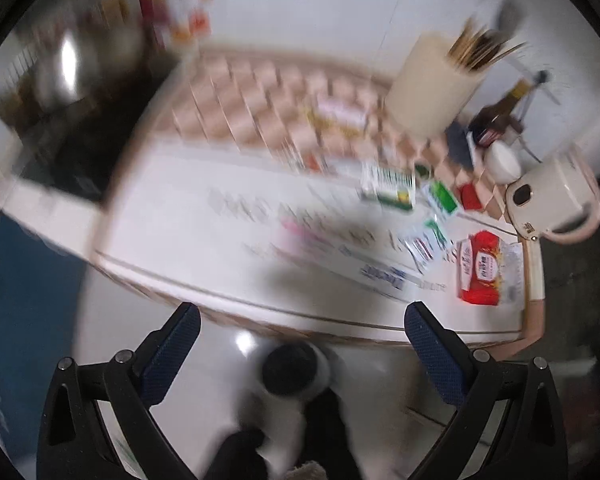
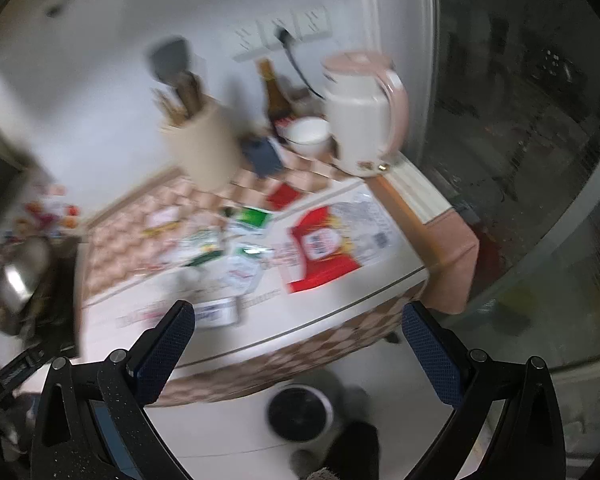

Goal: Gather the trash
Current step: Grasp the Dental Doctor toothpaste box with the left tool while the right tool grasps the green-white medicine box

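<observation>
Lying scattered mid-tabletop, the green-and-white crumpled wrappers (image 2: 246, 222) sit beside a red-and-white plastic packet (image 2: 332, 246). Both grippers, left gripper (image 1: 302, 340) and right gripper (image 2: 298, 338), hover with fingers apart above a round white bin (image 2: 300, 412) on the floor before the checkered tabletop (image 2: 112, 248).

Left gripper (image 1: 302, 316), right gripper (image 2: 298, 316): black frames, silver screws, blue textured fingers (image 1: 172, 354).

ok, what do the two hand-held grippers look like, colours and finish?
Both match: the left hand-held gripper and the right hand-held gripper have black curved arms with silver pivot bolts, and fingers faced with dark blue textured pads. No cables or sleeves visible.
</observation>
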Tool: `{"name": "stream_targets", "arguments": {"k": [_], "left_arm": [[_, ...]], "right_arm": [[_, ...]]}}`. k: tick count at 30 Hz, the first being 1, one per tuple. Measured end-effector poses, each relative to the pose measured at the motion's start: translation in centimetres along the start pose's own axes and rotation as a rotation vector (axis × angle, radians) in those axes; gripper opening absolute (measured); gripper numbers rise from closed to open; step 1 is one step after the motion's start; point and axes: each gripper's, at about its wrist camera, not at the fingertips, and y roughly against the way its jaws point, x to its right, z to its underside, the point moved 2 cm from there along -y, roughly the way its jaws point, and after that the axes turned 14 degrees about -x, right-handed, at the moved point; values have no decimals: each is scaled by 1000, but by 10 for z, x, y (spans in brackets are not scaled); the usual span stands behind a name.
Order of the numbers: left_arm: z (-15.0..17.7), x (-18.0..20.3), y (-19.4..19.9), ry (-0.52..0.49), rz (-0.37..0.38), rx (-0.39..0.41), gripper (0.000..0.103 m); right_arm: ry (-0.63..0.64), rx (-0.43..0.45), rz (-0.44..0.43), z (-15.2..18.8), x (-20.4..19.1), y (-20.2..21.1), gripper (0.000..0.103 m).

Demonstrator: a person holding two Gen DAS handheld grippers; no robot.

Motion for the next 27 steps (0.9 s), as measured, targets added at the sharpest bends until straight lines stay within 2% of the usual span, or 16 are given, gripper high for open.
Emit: {"name": "stream_targets", "arguments": {"k": [3, 5, 8, 11, 12, 14, 16, 18, 20, 22, 24, 27], "left_arm": [[-27, 16, -71, 126, 110, -185, 102], [-40, 27, -113, 212, 156, -275, 102], [-56, 32, -153, 349, 189, -361, 102], [-66, 30, -185, 510, 214, -416, 102], [-67, 30, -189, 542, 215, -419, 99], [-71, 30, -198, 585, 191, -425, 67], [-74, 34, -194, 542, 139, -411, 59], [-78, 38, -182, 402, 19, -373, 54], [-79, 33, -167, 291, -131, -317, 52], [-82, 18, -153, 205, -283, -262, 52], [-85, 2, -146, 189, -319, -240, 51], [-89, -13, -143, 188, -307, -249, 52]], "right_arm": [[-9, -84, 45, -44, 17, -69, 103], [-11, -165, 62, -72, 28, -122, 103], [10, -276, 67, -104, 37, -193, 103], [76, -342, 69, -126, 33, -239, 103], [104, -358, 73, -132, 29, -251, 103], [143, -383, 68, -140, 20, -265, 103], [200, -410, 38, -150, 5, -277, 103], [276, -437, 10, -155, -15, -283, 103], [425, -461, -15, -160, -50, -289, 103], [626, -480, -14, -160, -97, -294, 103], [799, -467, 9, -155, -138, -300, 103], [1019, -419, 68, -149, -190, -314, 103]]}}
